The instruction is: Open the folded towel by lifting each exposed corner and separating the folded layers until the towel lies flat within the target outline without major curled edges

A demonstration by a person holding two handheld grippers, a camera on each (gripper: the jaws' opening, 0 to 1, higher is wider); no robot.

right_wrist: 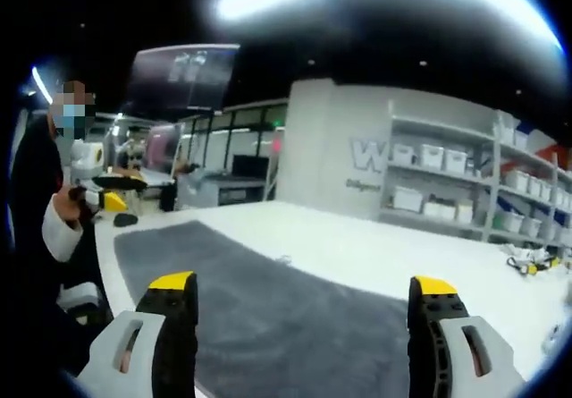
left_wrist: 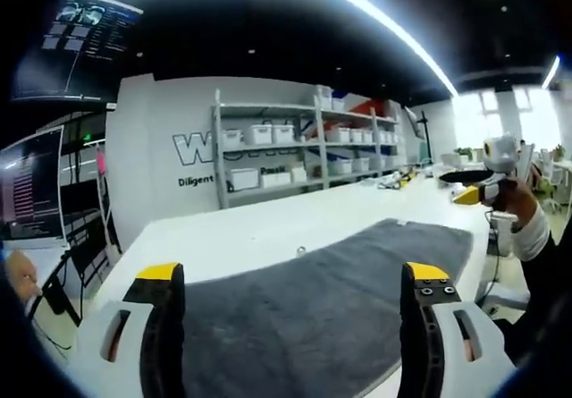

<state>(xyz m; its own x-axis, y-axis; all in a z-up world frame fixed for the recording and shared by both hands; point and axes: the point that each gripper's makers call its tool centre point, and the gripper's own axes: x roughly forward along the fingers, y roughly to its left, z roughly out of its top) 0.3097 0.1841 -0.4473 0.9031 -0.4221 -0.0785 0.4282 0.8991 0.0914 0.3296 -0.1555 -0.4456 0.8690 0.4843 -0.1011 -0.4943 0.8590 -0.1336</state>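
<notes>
Beyond flat grey towel (left_wrist: pixel 331 300): bare white table (left_wrist: pixel 259 228); storage shelves (left_wrist: pixel 304 148) behind

towel (left_wrist: pixel 331 300) flat on table (left_wrist: pixel 259 232), shelves (left_wrist: pixel 304 148) behind

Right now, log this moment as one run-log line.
dark grey terry towel: spread flat on white table | left tongs: open, empty, above towel | right tongs: open, empty, above towel
</notes>
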